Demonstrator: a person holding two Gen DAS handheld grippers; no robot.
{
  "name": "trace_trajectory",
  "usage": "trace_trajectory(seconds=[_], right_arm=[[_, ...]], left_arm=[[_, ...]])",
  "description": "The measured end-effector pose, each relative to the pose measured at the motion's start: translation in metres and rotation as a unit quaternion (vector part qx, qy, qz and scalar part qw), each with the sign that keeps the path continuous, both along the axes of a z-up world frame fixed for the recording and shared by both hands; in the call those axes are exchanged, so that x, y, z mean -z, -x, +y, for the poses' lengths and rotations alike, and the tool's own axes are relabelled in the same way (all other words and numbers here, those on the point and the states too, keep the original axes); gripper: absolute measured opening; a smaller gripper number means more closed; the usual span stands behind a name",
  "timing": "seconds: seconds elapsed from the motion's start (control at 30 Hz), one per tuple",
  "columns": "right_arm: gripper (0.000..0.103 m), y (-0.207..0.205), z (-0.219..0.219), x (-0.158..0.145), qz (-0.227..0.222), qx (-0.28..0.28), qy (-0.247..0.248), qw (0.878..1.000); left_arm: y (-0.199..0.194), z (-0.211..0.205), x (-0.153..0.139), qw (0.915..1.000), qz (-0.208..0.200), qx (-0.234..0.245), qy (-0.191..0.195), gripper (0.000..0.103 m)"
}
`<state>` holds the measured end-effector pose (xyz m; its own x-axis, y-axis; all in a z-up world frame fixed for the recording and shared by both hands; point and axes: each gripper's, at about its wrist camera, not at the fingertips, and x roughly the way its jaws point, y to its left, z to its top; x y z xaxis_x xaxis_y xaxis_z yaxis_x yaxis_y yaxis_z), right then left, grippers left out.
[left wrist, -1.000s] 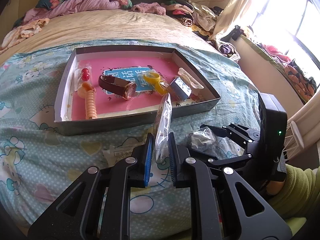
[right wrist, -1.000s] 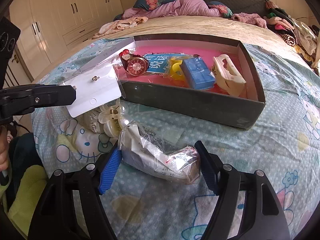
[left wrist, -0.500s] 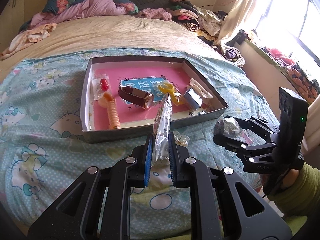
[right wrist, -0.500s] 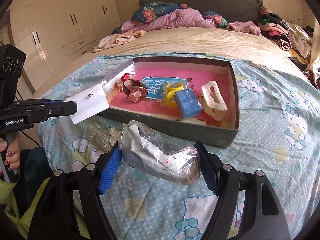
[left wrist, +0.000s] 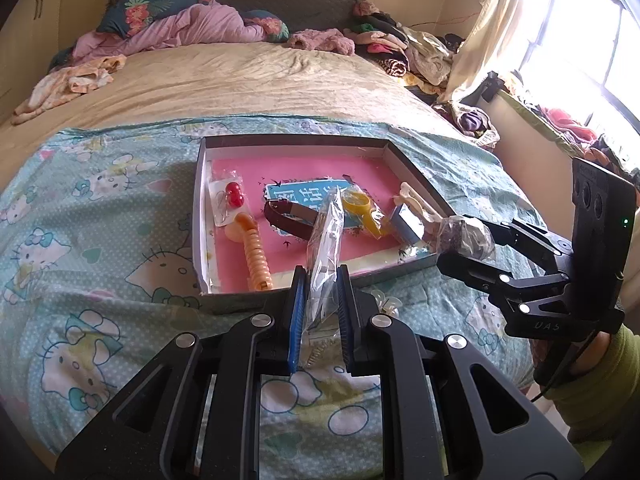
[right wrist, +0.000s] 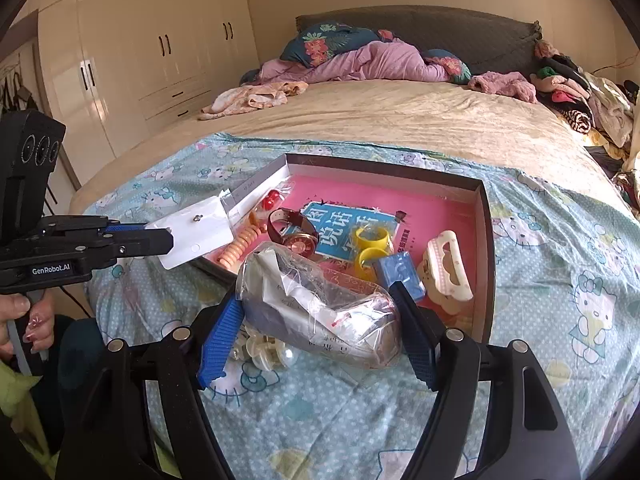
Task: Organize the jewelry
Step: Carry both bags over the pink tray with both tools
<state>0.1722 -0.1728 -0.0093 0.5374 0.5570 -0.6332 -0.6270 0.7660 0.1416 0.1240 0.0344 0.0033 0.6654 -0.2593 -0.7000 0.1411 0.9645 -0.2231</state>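
Observation:
A shallow box [left wrist: 208, 280] with a pink floor lies on the bed; its rim also shows in the right wrist view [right wrist: 486, 240]. In it lie a brown watch [right wrist: 294, 234], a yellow ring [right wrist: 370, 240], a blue case [right wrist: 400, 276], a cream hair claw [right wrist: 446, 276], an orange spiral band [left wrist: 256, 258] and red earrings [left wrist: 234, 196]. My left gripper [left wrist: 319, 312] is shut on a flat earring card in a clear sleeve [left wrist: 326, 252], held above the box's near edge. My right gripper [right wrist: 320, 328] is shut on a crumpled clear bag [right wrist: 320, 304], lifted near the box's near side.
A pale hair clip [right wrist: 266, 350] lies on the Hello Kitty sheet [right wrist: 560, 320] under the right gripper. Clothes are piled at the headboard [left wrist: 360, 40] and by the window. Wardrobes [right wrist: 140, 60] stand on the left.
Both grippers have risen and pulled back from the bed with their loads. The crumpled bag has lifted off the sheet toward the box.

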Motion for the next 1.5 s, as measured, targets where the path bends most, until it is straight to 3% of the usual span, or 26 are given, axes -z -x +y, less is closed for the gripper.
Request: trace_trajectory(seconds=[0.5,0.83,1.5], right_arm=[[0.071,-0.036,0.005,-0.006,-0.018,0.015,0.001,1.0],[0.071,-0.057,0.013,0.007,-0.013,0.019,0.017,1.0],[0.071,-0.081,0.043,0.035,0.01,0.011,0.045,0.999]], left_arm=[[-0.03,0.002,0.006,0.9999,0.0,-0.003,0.011,0.008],[-0.049,0.013,0.02,0.9992,0.008,-0.022,0.031,0.008],[-0.066,0.029,0.046,0.9976,0.04,-0.046,0.033,0.009]])
